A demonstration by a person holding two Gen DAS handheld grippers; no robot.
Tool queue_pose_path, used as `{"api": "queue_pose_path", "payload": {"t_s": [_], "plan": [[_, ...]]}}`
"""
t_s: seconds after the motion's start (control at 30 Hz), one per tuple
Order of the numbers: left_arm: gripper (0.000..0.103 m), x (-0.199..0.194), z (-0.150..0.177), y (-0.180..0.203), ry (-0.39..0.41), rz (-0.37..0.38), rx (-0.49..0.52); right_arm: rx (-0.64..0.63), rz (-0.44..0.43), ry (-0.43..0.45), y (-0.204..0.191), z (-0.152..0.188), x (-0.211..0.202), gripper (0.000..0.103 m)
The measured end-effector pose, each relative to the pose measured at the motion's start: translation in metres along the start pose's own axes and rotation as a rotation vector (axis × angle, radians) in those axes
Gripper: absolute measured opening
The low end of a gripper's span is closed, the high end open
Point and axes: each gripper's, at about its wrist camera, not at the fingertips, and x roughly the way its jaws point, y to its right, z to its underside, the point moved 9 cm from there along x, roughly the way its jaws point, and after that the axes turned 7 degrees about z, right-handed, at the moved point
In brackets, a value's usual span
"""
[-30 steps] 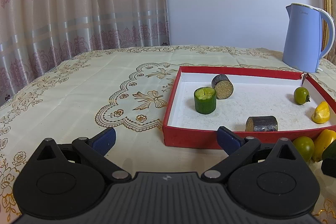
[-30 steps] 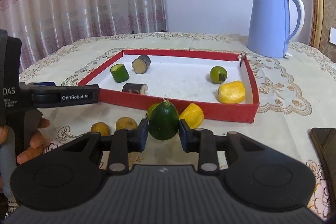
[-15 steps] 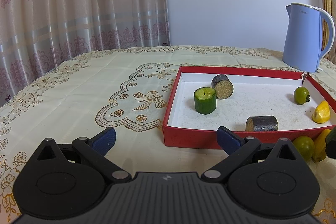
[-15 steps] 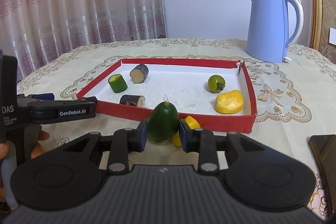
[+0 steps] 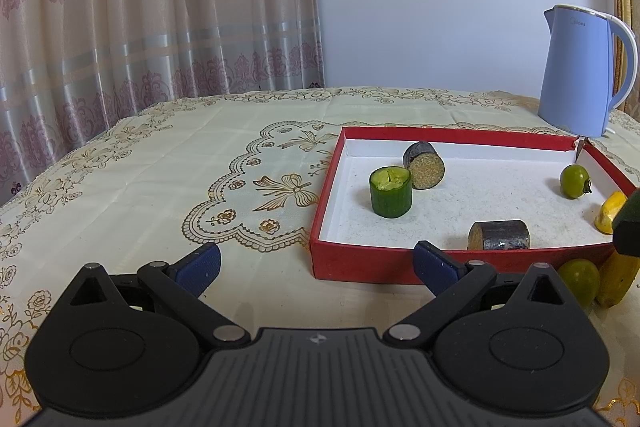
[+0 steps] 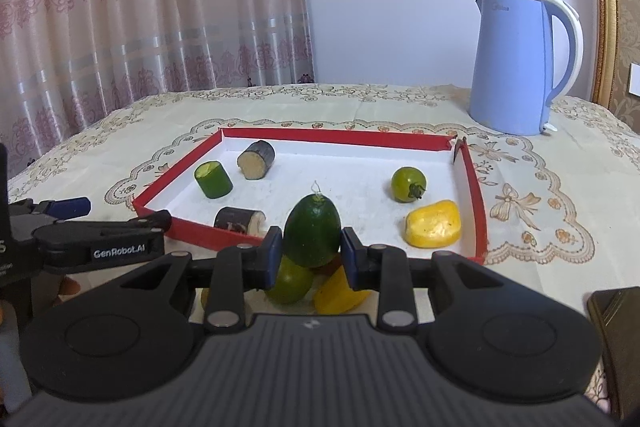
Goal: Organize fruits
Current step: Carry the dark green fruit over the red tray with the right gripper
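My right gripper (image 6: 311, 251) is shut on a dark green avocado-shaped fruit (image 6: 313, 230), held off the table just before the near wall of the red tray (image 6: 476, 187). Inside the tray lie a cucumber piece (image 6: 213, 179), two dark cut cylinders (image 6: 257, 159) (image 6: 238, 220), a green tomato (image 6: 408, 184) and a yellow piece (image 6: 433, 223). Below the held fruit, a green round fruit (image 6: 289, 281) and a yellow fruit (image 6: 338, 293) rest on the cloth. My left gripper (image 5: 316, 263) stands open and empty, left of the tray's near corner (image 5: 320, 259).
A blue kettle (image 6: 520, 67) stands behind the tray at the right. A dark flat object (image 6: 616, 323) lies at the table's right edge. A patterned curtain (image 5: 140, 7) hangs behind the table. A person's fingers (image 6: 66, 287) hold the left gripper's handle.
My right gripper has lifted the dark green fruit and carried it toward the tray's near wall. The left gripper has stayed still and open.
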Motion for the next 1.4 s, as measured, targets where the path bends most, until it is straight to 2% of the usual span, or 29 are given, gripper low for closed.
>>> {"api": "queue_pose_path", "payload": {"t_s": [0.47, 1.07, 1.4], "plan": [[0.103, 0.0, 0.0, 0.0, 0.0, -0.001, 0.001, -0.01, -0.01, -0.002, -0.003, -0.016, 0.015, 0.03], [0.103, 0.0, 0.0, 0.0, 0.002, -0.002, 0.003, -0.04, -0.015, -0.039, -0.012, -0.031, 0.055, 0.03], [0.103, 0.0, 0.0, 0.001, 0.001, -0.003, 0.003, -0.065, -0.023, -0.09, -0.027, -0.039, 0.09, 0.03]]}}
